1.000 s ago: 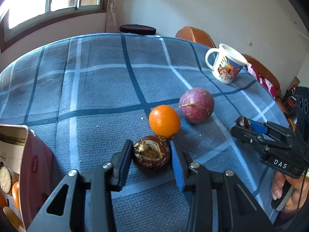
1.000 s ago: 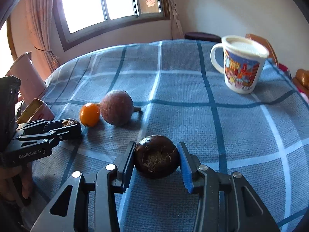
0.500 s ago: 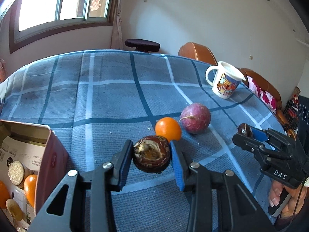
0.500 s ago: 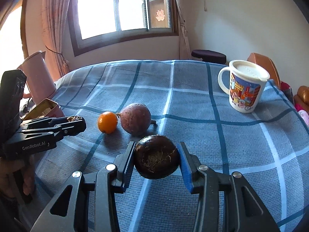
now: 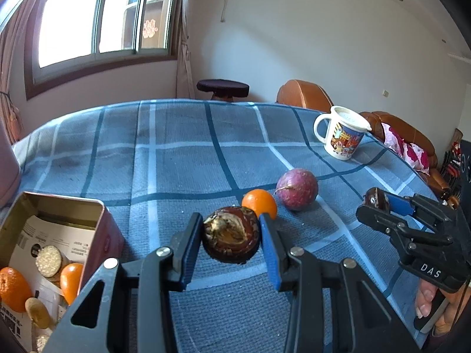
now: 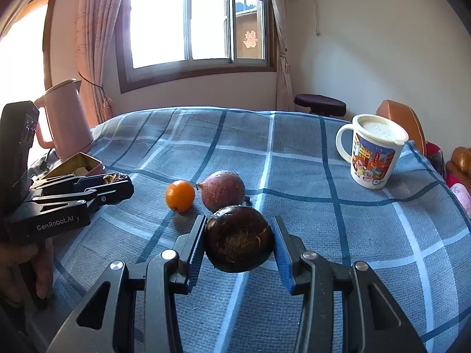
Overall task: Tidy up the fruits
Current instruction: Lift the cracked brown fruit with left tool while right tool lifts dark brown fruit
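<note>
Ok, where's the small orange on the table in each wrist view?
Left wrist: the orange sits just right of centre, behind the left gripper's right finger.
Right wrist: the orange sits left of centre.
Shared landmark: the purple fruit right beside it.

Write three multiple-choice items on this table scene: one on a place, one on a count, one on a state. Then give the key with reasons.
1. Where does the orange on the cloth lie?
A. Beside the purple fruit
B. Inside the mug
C. On the stool

2. How many loose fruits lie on the tablecloth?
A. Two
B. Four
C. None

3. What is the left hand-held gripper doing?
A. Standing open and empty
B. Closed on a dark brown fruit
C. Gripping the mug

Key: 1 A, the two sit side by side. 2 A, only the orange and the purple fruit rest there. 3 B, both pads press its sides.
</note>
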Demonstrator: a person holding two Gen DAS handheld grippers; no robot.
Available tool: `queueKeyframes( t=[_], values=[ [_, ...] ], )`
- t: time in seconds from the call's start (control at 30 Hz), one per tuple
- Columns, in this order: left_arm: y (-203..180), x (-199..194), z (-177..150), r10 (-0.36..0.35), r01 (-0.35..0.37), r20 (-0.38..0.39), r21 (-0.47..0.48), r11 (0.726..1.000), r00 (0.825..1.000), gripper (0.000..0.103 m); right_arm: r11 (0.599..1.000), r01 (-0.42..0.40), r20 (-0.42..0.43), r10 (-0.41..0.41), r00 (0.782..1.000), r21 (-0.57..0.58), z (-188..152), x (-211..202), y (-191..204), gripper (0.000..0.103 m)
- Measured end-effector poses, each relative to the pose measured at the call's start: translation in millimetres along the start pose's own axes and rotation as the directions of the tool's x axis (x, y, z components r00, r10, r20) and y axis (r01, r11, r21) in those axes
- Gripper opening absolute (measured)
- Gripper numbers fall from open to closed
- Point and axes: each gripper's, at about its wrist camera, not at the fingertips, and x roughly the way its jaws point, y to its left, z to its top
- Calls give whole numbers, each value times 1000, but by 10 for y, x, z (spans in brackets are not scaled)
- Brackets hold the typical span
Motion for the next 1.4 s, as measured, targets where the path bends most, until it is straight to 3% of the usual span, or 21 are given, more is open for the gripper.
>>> queueKeyframes(
  t=[0.67, 1.4],
  values=[
    [-87, -271, -59, 49, -55, 119, 48, 997, 992, 41, 999, 8, 123, -4, 992, -33, -31, -248, 200, 45],
    [-50, -488, -143, 62, -72, 166, 56, 996, 984, 41, 997, -29, 184, 42, 982, -73, -74, -393, 434, 45]
  ],
)
